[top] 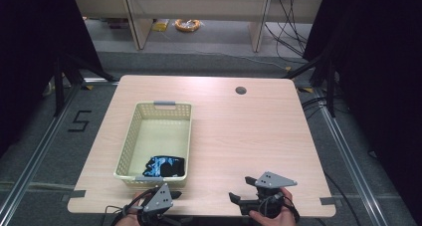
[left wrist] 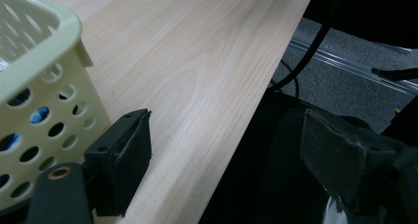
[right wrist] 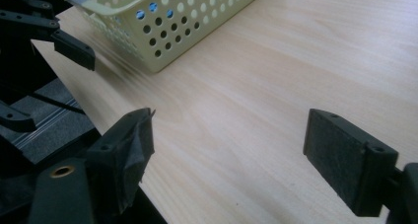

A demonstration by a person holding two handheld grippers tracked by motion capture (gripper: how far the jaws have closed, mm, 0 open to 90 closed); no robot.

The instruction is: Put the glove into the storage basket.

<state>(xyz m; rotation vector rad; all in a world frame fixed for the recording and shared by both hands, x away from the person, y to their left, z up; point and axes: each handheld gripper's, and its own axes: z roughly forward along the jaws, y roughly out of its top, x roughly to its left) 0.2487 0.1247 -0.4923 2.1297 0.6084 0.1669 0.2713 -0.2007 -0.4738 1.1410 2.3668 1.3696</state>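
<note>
A cream perforated basket (top: pixel 128 136) stands on the left half of the pale wood table (top: pixel 249 131). A black and blue cloth item (top: pixel 164 166) lies at its near end; blue shows through the holes (left wrist: pixel 39 114) (right wrist: pixel 153 8). My left gripper (top: pixel 169 195) sits at the table's near edge just in front of the basket (left wrist: pixel 44 76), open and holding nothing (left wrist: pixel 231 155), with one jaw over the wood and the other past the edge. My right gripper (top: pixel 240 188) hovers low over the near edge right of the basket (right wrist: pixel 162 21), open and holding nothing (right wrist: pixel 231 150).
A round cable hole (top: pixel 241 90) sits near the table's far edge. Bare wood spreads across the middle and right. Metal floor rails (top: pixel 348 151) flank the table, black curtains hang at both sides, and a yellow cable coil (top: pixel 187 24) lies on the floor beyond.
</note>
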